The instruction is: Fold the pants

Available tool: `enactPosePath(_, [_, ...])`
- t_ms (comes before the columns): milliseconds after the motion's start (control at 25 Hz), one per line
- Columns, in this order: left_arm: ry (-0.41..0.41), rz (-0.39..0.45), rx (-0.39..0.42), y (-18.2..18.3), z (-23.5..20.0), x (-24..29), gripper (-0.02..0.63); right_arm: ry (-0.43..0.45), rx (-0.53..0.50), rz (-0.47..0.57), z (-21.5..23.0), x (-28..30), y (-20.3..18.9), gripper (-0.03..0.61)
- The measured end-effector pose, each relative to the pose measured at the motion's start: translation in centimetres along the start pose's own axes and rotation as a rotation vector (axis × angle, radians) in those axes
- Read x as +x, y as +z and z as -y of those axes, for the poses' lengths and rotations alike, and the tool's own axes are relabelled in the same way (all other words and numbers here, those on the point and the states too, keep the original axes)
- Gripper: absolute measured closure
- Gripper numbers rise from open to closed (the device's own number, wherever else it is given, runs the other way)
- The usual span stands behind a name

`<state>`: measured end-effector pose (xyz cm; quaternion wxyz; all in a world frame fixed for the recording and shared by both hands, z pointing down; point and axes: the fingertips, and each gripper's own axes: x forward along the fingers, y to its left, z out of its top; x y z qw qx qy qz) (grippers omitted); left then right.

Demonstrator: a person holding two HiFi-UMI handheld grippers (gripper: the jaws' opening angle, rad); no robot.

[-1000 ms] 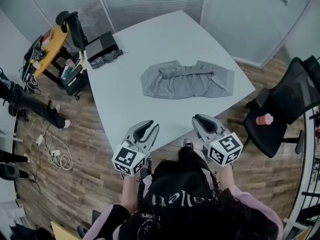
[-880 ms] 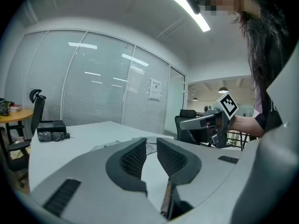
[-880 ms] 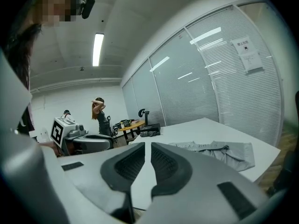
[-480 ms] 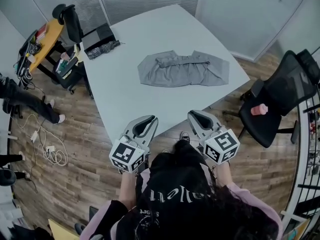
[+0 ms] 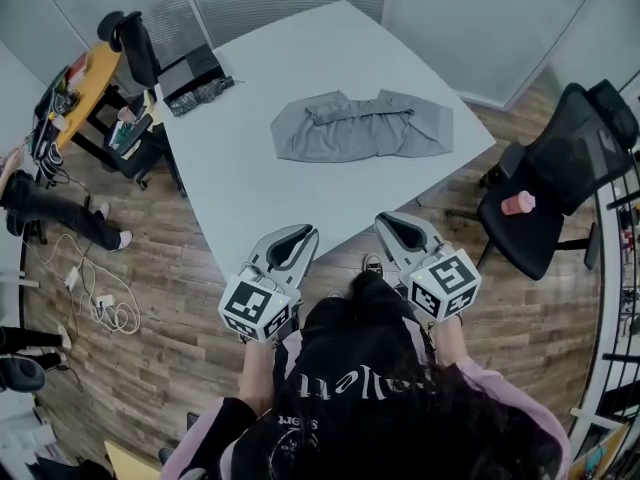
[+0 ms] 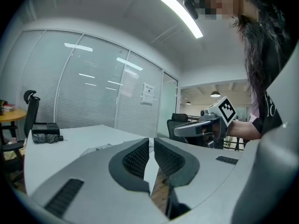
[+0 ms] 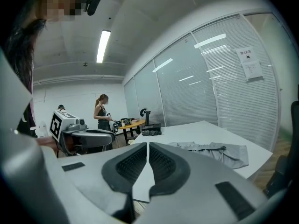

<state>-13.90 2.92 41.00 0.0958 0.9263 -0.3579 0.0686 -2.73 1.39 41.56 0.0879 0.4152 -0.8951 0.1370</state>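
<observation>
Grey pants [image 5: 362, 128] lie as a rumpled strip on the tabletop [image 5: 250, 173], well apart from your left tool [image 5: 303, 234] and right tool [image 5: 388, 222], whose jaws have just been closing and sit pressed together on nothing; heading in or backing off, spread them before pinching any hem.

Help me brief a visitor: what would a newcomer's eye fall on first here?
The rumpled grey fabric pants lie near the middle of the large pale table. Nearer, the grey left gripper and right gripper, each with a black-and-white marker cube, hang side by side at the table's near edge; their jaws have just been closing, empty, short of the pants.
</observation>
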Motion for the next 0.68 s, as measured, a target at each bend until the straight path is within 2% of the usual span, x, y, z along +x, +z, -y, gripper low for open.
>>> enactPosePath(680, [-0.002,0.008,-0.011,-0.18,0.79,-0.74,0.561,0.001,-0.014,-0.014,-0.46,-0.40,-0.20,0.546])
